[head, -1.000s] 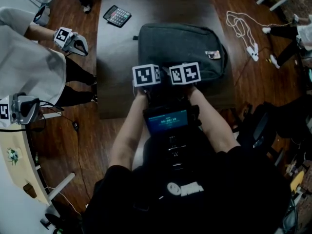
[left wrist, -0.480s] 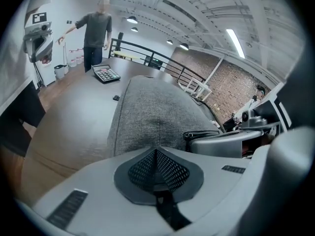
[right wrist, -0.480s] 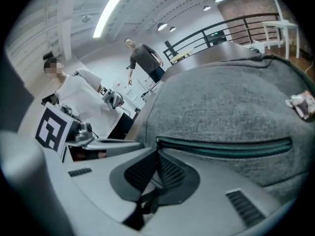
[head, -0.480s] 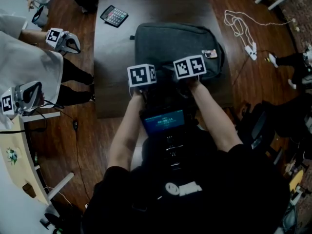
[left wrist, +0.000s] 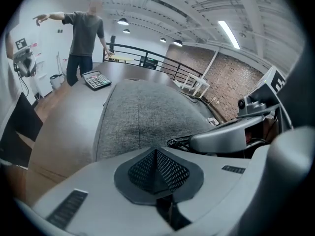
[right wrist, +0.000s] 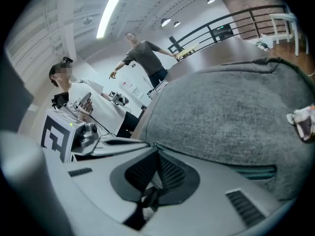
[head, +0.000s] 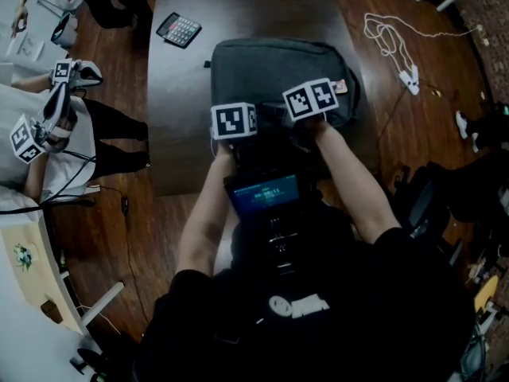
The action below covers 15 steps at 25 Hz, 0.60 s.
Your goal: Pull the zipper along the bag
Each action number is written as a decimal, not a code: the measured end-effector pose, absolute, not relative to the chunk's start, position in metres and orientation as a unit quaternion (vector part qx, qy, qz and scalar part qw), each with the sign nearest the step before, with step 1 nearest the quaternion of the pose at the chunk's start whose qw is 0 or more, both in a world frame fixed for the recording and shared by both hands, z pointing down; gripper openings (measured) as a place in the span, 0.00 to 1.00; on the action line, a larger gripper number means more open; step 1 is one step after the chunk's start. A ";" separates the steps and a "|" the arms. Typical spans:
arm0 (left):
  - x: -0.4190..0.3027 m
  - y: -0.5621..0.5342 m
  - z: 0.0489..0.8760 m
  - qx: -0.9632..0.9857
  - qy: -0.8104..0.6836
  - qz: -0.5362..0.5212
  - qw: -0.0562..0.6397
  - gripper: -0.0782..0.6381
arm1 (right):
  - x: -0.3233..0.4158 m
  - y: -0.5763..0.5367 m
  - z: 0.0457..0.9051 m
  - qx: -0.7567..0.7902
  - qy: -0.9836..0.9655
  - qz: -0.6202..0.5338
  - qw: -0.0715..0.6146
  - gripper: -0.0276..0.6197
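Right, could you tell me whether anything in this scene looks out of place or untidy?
Only a white cable lying in loose loops on the wooden floor, right of the table. The calculator sits askew near the table's far left corner. The grey backpack lies flat, with no visible spill or damage.

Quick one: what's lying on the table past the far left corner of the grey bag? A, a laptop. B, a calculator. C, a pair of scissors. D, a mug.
B: a calculator with rows of keys lies on the dark table, beyond the bag and apart from it.
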State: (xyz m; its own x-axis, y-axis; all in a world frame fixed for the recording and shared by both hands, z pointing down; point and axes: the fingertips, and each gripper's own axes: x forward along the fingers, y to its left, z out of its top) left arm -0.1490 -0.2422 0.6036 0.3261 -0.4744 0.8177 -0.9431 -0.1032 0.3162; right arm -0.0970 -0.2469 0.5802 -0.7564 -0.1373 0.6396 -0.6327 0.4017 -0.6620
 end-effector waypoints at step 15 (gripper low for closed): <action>-0.156 -0.243 0.599 0.695 -0.520 0.240 0.434 0.11 | -0.120 -0.221 0.580 0.207 -0.863 0.326 0.327 0.35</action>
